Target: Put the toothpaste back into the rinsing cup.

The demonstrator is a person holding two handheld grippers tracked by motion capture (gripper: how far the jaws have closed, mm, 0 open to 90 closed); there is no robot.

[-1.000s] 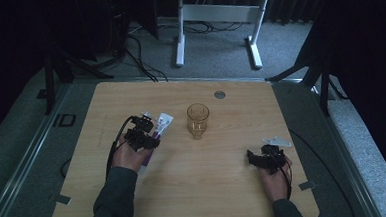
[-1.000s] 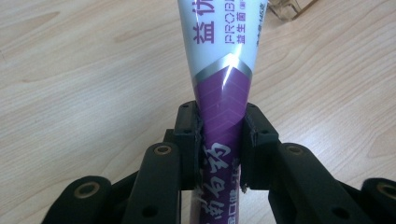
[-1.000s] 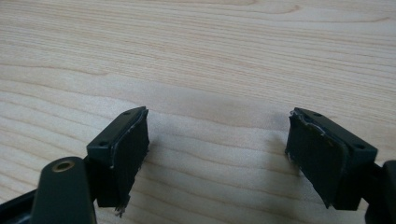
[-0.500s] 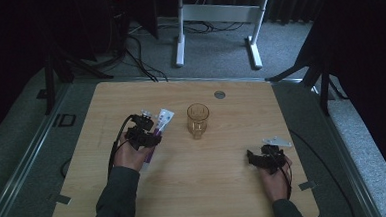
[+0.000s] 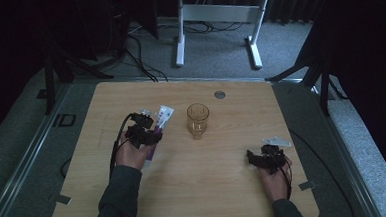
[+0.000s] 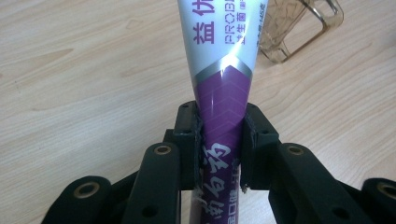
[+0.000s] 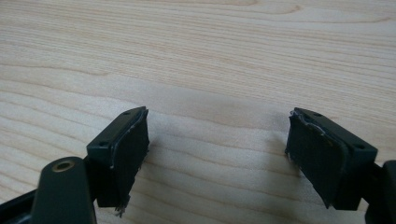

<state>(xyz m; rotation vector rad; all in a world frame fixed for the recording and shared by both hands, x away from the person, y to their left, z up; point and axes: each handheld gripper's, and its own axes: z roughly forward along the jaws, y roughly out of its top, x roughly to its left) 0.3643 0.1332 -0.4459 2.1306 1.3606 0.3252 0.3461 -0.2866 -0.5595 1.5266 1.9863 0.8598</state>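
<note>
Toothpaste tube (image 5: 158, 128) sits at ten o'clock of the amber glass cup (image 5: 198, 120) in the high view, caught in your left gripper (image 5: 144, 132), while your right gripper (image 5: 265, 158) rests at five o'clock. Left gripper view: jaws clamped on the purple end of the tube (image 6: 223, 100); it looks light, soft and slick, so hold near the stiff crimp. Right gripper view: pads (image 7: 123, 148) stand apart over bare table (image 7: 205, 56).

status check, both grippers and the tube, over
Left gripper shut on purple-and-white tube. Right gripper open over bare table. Glass just beyond tube.

Tube (image 5: 158, 126) slightly nearer the glass (image 5: 197, 119).
</note>
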